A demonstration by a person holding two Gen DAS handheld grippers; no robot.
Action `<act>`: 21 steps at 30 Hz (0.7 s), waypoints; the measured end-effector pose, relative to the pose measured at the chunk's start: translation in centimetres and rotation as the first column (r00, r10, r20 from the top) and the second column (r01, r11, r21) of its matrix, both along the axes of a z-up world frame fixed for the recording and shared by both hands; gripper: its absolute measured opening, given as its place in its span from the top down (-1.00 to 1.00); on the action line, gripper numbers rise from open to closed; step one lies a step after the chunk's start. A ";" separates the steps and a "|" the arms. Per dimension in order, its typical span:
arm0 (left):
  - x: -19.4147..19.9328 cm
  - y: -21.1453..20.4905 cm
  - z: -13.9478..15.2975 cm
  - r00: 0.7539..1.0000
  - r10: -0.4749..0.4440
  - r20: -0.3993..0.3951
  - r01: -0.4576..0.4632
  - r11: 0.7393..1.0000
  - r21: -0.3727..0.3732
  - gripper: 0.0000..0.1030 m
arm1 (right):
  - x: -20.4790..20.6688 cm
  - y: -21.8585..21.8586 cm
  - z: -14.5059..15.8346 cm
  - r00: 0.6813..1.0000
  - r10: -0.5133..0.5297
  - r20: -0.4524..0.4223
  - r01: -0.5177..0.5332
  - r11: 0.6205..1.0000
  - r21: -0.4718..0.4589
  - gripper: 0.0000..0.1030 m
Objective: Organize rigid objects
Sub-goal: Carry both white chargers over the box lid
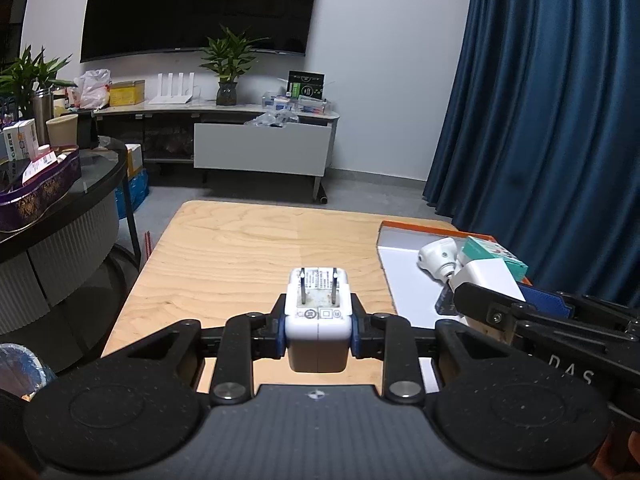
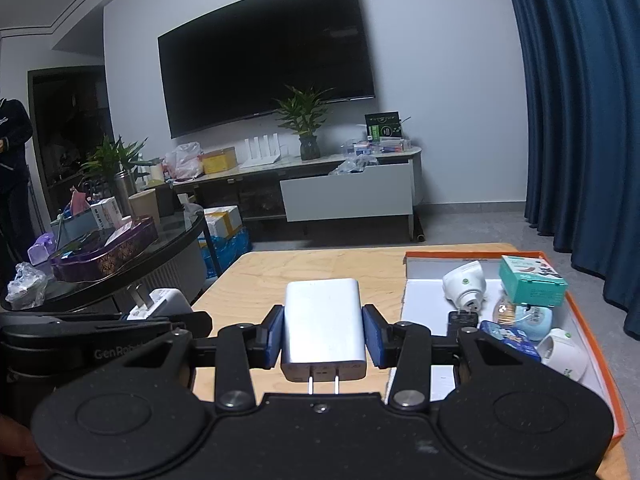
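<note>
1. The left tool point(image 1: 318, 330) is clamped on a small white charger point(image 1: 318, 320), its blue pads pressing both sides; the two metal prongs point up and away, over the near middle of the wooden worktop point(image 1: 240, 256).
2. The right tool point(image 2: 323, 338) is clamped on a larger white charger point(image 2: 323, 328), held flat with its prongs toward the camera, also above the near part of the worktop.
3. In the right wrist view the left tool and its charger show just to the left, near the worktop's left edge; the two tools are apart.
4. Along the worktop's right edge lies an orange-rimmed box point(image 2: 448, 256) with a white floor.
5. Inside it sit a white plug-in device point(image 2: 466, 284), a teal carton point(image 2: 532, 280), a blue tin point(image 2: 508, 338) and a pale round item that may be a small jar point(image 2: 532, 316), blurred.
6. Beyond the worktop's far edge stand a TV cabinet point(image 2: 348, 196), a potted plant point(image 2: 306, 120) and a dark wall screen point(image 2: 264, 60).
</note>
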State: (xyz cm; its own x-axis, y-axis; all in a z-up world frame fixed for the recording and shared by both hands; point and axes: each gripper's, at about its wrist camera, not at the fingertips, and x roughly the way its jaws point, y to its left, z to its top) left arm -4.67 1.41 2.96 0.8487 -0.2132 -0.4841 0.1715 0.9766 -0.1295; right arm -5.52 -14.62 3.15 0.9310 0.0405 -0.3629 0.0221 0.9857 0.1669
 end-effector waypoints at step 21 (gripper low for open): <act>-1.8 -1.8 0.7 0.997 -0.057 0.049 0.057 0.998 -0.013 0.45 | -3.3 -2.7 0.7 0.996 -0.081 0.046 0.081 0.997 0.005 0.02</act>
